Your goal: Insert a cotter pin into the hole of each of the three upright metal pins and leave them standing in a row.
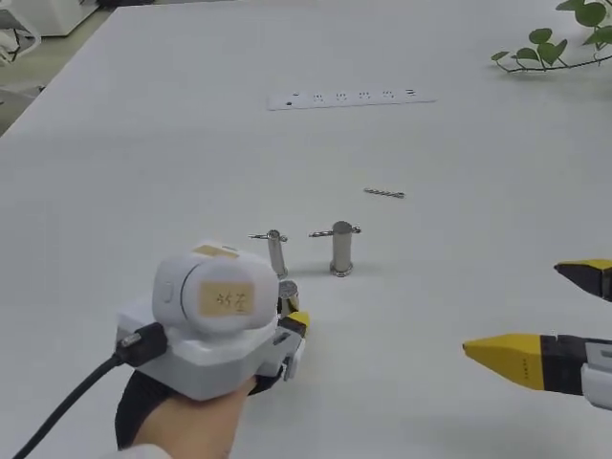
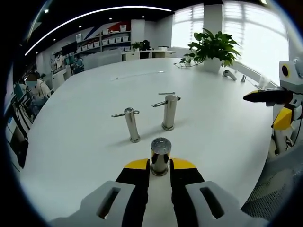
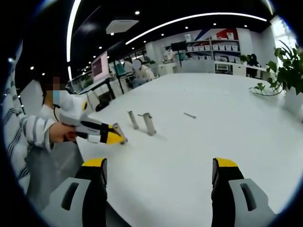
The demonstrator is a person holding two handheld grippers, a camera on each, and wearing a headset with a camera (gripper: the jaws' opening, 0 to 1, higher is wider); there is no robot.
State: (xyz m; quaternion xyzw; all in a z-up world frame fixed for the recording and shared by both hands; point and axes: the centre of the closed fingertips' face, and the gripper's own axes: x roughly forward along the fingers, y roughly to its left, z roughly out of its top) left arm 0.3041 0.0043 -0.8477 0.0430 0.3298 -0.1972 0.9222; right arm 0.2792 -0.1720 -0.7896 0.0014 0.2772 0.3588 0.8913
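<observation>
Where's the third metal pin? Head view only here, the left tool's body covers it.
Observer: Left gripper view has it. The third metal pin stands upright between the left tool's jaws, which press on both its sides.
Operator: Pinned yet?
Observer: No. Nothing pokes through it, and its top is bare.
Operator: Right tool is cut off at my frame edge. Holding anything?
Observer: Right gripper view shows the right tool wide open, with nothing between its jaws.

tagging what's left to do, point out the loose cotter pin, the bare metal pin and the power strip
loose cotter pin point(image 1: 383, 193), head view, middle of its shaft
bare metal pin point(image 2: 160, 161), left gripper view, barrel under its cap
power strip point(image 1: 352, 98), head view, centre of its top face
</observation>
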